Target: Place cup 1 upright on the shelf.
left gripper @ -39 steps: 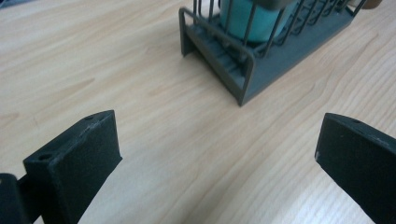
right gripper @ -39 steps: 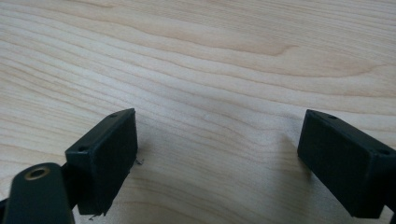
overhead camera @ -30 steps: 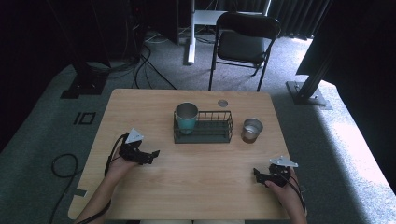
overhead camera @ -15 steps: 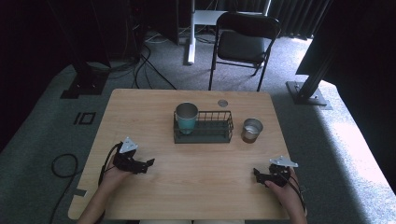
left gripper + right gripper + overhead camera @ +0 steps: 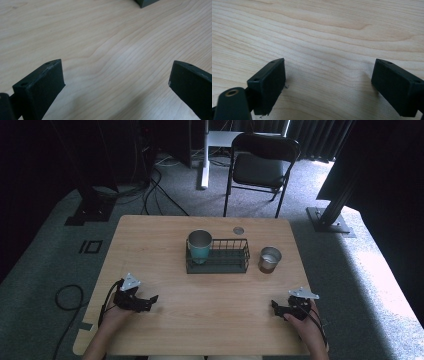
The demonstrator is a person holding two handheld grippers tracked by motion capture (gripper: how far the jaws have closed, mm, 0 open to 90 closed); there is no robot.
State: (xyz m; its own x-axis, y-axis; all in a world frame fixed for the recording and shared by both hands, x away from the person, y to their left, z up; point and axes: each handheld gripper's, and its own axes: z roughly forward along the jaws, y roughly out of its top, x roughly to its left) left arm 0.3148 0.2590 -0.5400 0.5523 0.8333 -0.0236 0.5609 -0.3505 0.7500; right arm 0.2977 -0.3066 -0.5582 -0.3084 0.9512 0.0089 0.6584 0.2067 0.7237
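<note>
left gripper [image 5: 150, 299] drew back toward table's [image 5: 150, 240] near-left corner | right gripper [image 5: 276, 306] unmoved, near-right corner | both jaws wide, empty

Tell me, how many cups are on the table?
2. The teal cup stands inside the left end of the wire basket. The small metal cup stands on the table, right of the basket.

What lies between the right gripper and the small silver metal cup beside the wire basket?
Bare wooden table, seen in the high view: nothing between the right gripper and the small silver metal cup.
</note>
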